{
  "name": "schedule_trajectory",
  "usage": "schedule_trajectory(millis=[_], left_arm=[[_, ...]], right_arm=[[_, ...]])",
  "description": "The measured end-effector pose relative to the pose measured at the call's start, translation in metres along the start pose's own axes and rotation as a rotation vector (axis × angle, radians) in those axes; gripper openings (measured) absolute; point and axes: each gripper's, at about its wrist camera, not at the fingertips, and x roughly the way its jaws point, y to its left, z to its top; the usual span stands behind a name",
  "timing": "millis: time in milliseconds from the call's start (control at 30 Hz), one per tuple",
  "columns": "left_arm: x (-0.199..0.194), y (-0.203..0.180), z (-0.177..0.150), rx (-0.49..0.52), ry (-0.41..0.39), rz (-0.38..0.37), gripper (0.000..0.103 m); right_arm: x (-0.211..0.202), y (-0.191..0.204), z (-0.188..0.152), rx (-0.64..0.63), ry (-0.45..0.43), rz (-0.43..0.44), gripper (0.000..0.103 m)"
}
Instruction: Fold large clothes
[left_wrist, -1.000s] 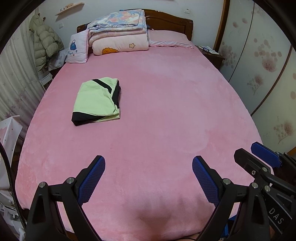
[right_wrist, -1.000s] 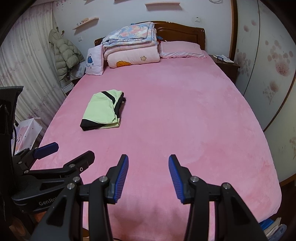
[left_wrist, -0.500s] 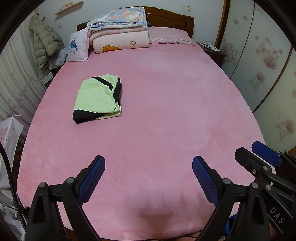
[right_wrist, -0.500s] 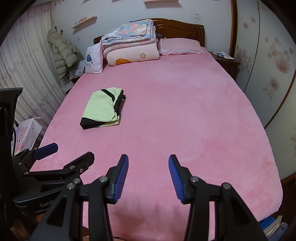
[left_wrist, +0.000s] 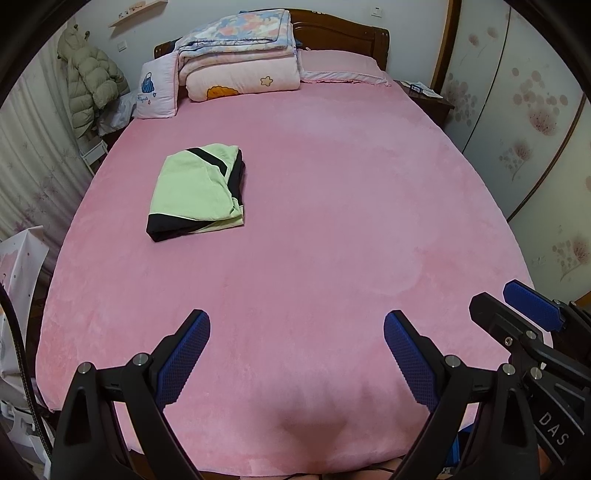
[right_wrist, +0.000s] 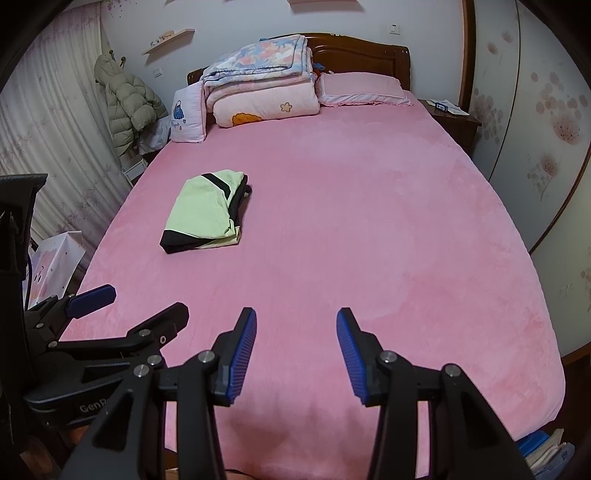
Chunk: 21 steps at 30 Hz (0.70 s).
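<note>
The garment (left_wrist: 199, 192), light green with black bands, lies already folded into a compact bundle on the far left part of the pink bed (left_wrist: 332, 229), well apart from both grippers. The folding step looks finished, so I judge the task near its end; any next move would mean either tidying that bundle or fetching another piece, and none shows. The left gripper (left_wrist: 297, 354) hangs over the near edge with jaws wide apart and empty; the right gripper (right_wrist: 296, 350) beside it stands about half open, also empty. Counted: one folded garment, two grippers, one stack of quilts (right_wrist: 258, 85), two pillows, one hanging coat (left_wrist: 92, 85).
</note>
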Motion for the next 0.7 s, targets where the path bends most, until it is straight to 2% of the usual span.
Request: schedule_trajectory(millis=[700], left_arm=[[0.0034, 0.0021, -0.0029, -0.001, 0.023, 0.032, 0.095]], right_arm=[[0.0049, -0.0003, -0.0005, -0.003, 0.016, 0.014, 0.045]])
